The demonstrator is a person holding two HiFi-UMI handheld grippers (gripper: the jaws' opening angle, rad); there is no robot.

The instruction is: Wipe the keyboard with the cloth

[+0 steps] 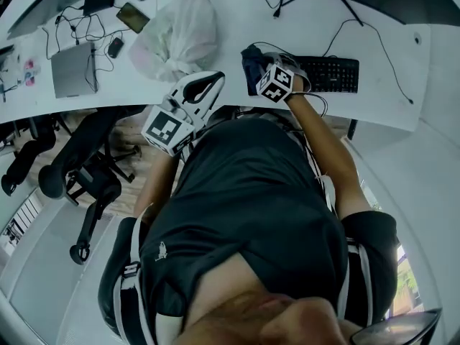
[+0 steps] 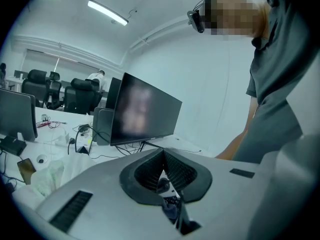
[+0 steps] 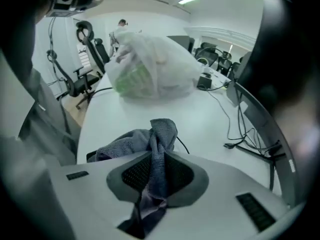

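Head view: right gripper point(image 1: 261, 69) at keyboard's point(image 1: 332, 75) left end, cloth point(image 1: 250, 57) bunched there; left gripper point(image 1: 210, 90) well left of keyboard.
Left gripper view: jaws together, empty.
Right gripper view: jaws pinch cloth.
Keep pinch firm, drag flat along keys.

White curved desk point(image 1: 388, 56) set far; black office chairs point(image 1: 79, 178) parked left on pale floor point(image 1: 43, 279); strip lights point(image 2: 107, 12) mounted overhead.

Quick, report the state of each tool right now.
Left tool: closed, nothing between its jaws.
Right tool: closed on the cloth.
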